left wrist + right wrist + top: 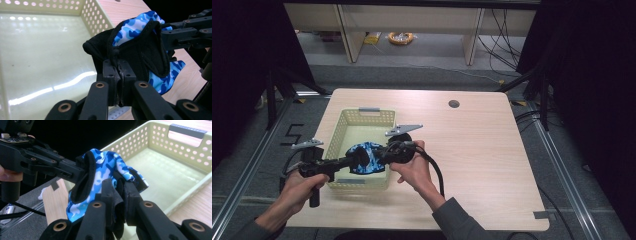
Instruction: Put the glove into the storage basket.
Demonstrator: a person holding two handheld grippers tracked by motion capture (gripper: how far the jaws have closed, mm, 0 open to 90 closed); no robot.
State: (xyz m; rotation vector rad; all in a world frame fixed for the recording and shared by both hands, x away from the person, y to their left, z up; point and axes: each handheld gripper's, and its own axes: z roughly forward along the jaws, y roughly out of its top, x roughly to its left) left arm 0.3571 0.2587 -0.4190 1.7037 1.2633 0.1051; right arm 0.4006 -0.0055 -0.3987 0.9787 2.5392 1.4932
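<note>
Glove (366, 158), blue with black parts, hangs over our yellow basket (343, 125) on the table (482, 150). We hold it from both sides. Our left gripper (119, 72) pinches the black edge tight, and our right gripper (119, 192) pinches the other side tight too, so the glove stays up between them.

One blue camouflage glove (364, 157) with black trim. One pale yellow perforated basket (343, 125). One wooden desk (482, 150). Two claws: a left claw (357, 161) and a right claw (379, 156). Two hands.
</note>
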